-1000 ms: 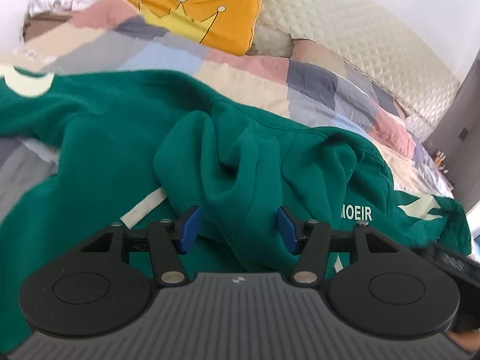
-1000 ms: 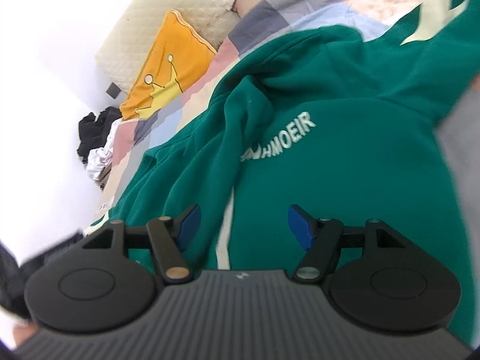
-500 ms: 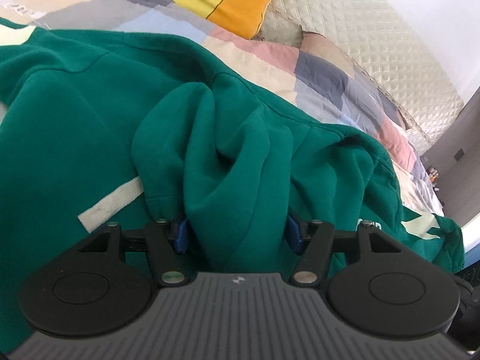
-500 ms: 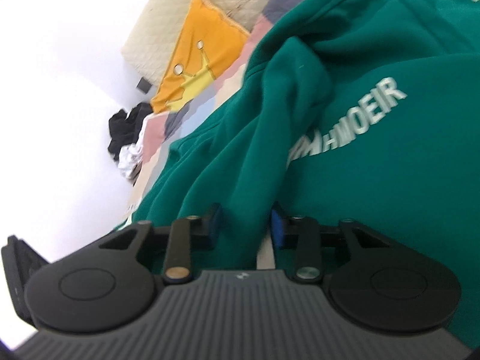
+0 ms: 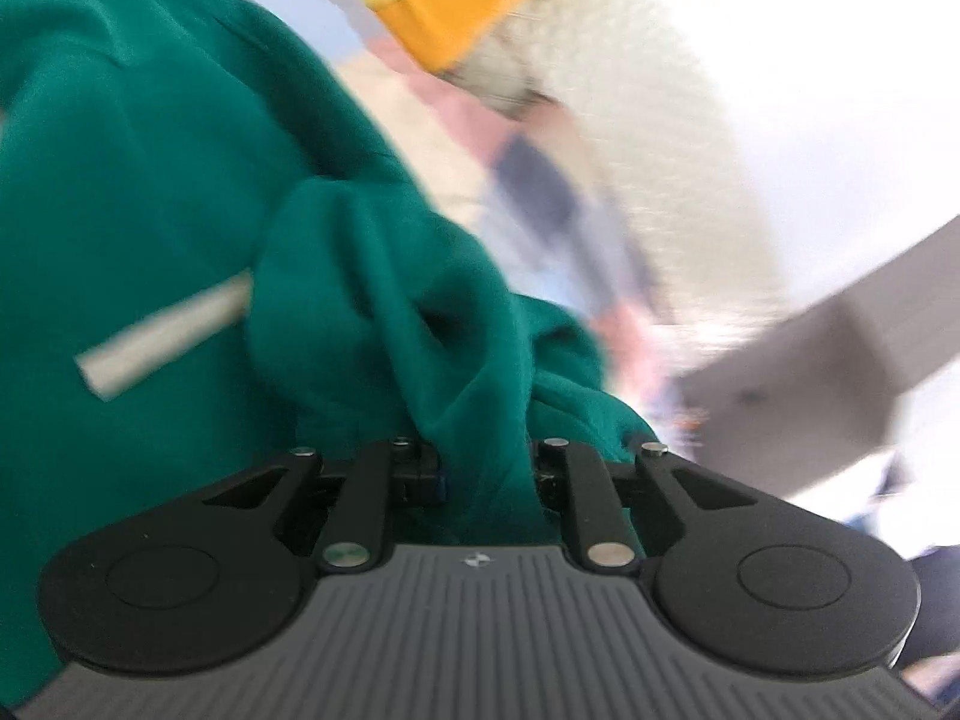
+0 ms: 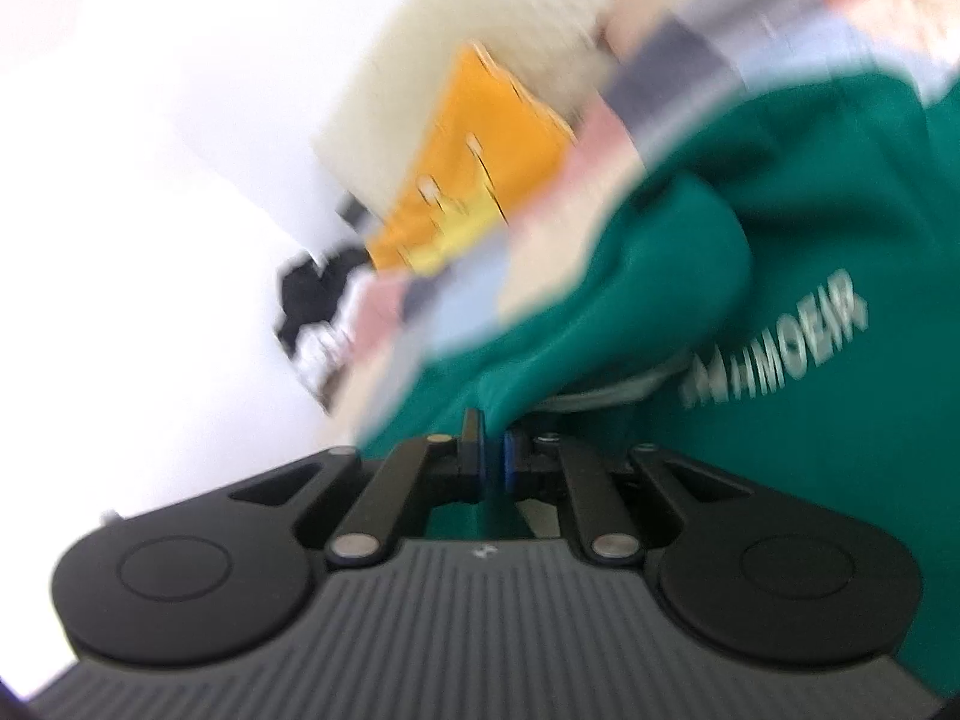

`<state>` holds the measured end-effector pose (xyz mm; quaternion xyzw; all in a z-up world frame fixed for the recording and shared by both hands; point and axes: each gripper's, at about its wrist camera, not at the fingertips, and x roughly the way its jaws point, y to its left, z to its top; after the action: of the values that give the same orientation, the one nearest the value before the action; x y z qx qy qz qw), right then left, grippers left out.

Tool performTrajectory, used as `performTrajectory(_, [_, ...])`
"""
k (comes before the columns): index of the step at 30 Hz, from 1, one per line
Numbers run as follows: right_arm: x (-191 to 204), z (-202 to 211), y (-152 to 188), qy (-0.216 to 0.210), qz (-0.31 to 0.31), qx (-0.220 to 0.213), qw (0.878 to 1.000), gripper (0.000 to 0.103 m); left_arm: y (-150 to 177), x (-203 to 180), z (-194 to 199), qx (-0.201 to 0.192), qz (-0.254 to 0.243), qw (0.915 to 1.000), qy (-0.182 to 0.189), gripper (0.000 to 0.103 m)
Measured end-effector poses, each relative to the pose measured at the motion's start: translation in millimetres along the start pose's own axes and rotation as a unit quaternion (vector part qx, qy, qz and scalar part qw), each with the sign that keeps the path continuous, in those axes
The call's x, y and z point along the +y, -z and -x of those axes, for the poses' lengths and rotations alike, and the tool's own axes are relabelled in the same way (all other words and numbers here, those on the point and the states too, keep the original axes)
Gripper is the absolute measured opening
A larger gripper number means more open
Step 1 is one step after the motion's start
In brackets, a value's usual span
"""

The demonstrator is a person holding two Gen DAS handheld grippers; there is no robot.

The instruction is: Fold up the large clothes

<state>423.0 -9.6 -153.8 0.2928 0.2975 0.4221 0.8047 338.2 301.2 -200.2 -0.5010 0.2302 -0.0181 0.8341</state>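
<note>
Both views are pretty blurred, so only the bigger stuff can be made out.

A thick bunched fold of the green hoodie (image 5: 150, 138) is caught between the jaws of the left gripper (image 5: 486, 471), which are closing in on it; the pads are mostly buried in the cloth. The rest of the garment is spread out ahead and to the left of that gripper, with a pale drawstring (image 5: 162, 333) lying across it up and left of the fingers. Beyond the gripper, up and slightly to the right, a corner of the orange pillow (image 5: 456, 6) is seen, with the quilted cream headboard (image 5: 660, 138) to its right.

The right gripper (image 6: 492, 459) is clamped tight on a thin edge of the same hoodie (image 6: 798, 192), the blue pads nearly touching with green cloth pinched between them. The fabric is draped ahead and to the right, and white lettering (image 6: 780, 342) is visible on it to the right of the fingers. The patchwork bedspread (image 6: 456, 306) is seen past the gripper, ahead and left.
</note>
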Motion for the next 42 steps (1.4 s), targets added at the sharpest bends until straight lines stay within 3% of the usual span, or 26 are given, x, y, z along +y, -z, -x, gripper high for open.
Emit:
performTrajectory(3, [11, 16, -16, -0.011, 0.002, -0.031, 0.999, 0.008, 0, -5, 8, 0.021, 0.004, 0.9971, 0.073, 0.019])
performTrajectory(6, [18, 23, -19, 0.009, 0.004, -0.036, 0.999, 0.008, 2, -4, 7, 0.039, 0.011, 0.9954, 0.087, 0.019])
performTrajectory(11, [12, 13, -4, 0.084, -0.002, -0.002, 0.996, 0.008, 10, 18, -3, 0.062, 0.057, 0.9957, 0.038, 0.020])
performTrajectory(16, [-13, 0, 16, 0.161, -0.028, 0.046, 0.986, 0.009, 13, 17, -14, 0.079, 0.006, 0.9956, -0.050, 0.021])
performTrajectory(21, [-31, -8, 45, 0.218, -0.029, 0.095, 0.971, 0.009, 12, 17, -19, 0.084, -0.006, 0.9929, -0.084, 0.024])
performTrajectory(25, [-37, -6, 55, 0.224, -0.040, 0.104, 0.968, 0.009, 12, 20, -16, 0.087, 0.004, 0.9926, -0.084, 0.025])
performTrajectory(27, [-37, -2, 53, 0.222, -0.049, 0.101, 0.969, 0.012, 11, 18, -14, 0.084, 0.006, 0.9930, -0.083, 0.030])
performTrajectory(30, [-37, 7, 47, 0.219, -0.075, 0.090, 0.969, 0.017, 14, 15, -9, 0.072, 0.008, 0.9949, -0.071, 0.052])
performTrajectory(32, [-33, 10, 42, 0.228, -0.066, 0.083, 0.968, 0.032, 11, 8, 3, 0.044, -0.010, 0.9962, -0.075, 0.063])
performTrajectory(35, [-18, 16, 34, 0.235, -0.029, 0.057, 0.970, 0.050, 8, -6, 17, 0.002, -0.058, 0.9941, -0.091, 0.063])
performTrajectory(37, [-2, 20, 31, 0.234, 0.010, 0.037, 0.971, 0.051, 9, -16, 20, -0.014, -0.095, 0.9905, -0.098, 0.062])
performTrajectory(39, [14, 20, 30, 0.226, 0.049, 0.024, 0.973, 0.051, 13, -23, 17, -0.005, -0.124, 0.9869, -0.104, 0.060])
performTrajectory(41, [27, 17, 31, 0.209, 0.088, 0.021, 0.974, 0.051, 19, -27, 9, 0.009, -0.140, 0.9840, -0.110, 0.039])
performTrajectory(42, [32, 14, 33, 0.203, 0.107, 0.024, 0.973, 0.051, 22, -29, 6, 0.011, -0.151, 0.9813, -0.119, 0.035])
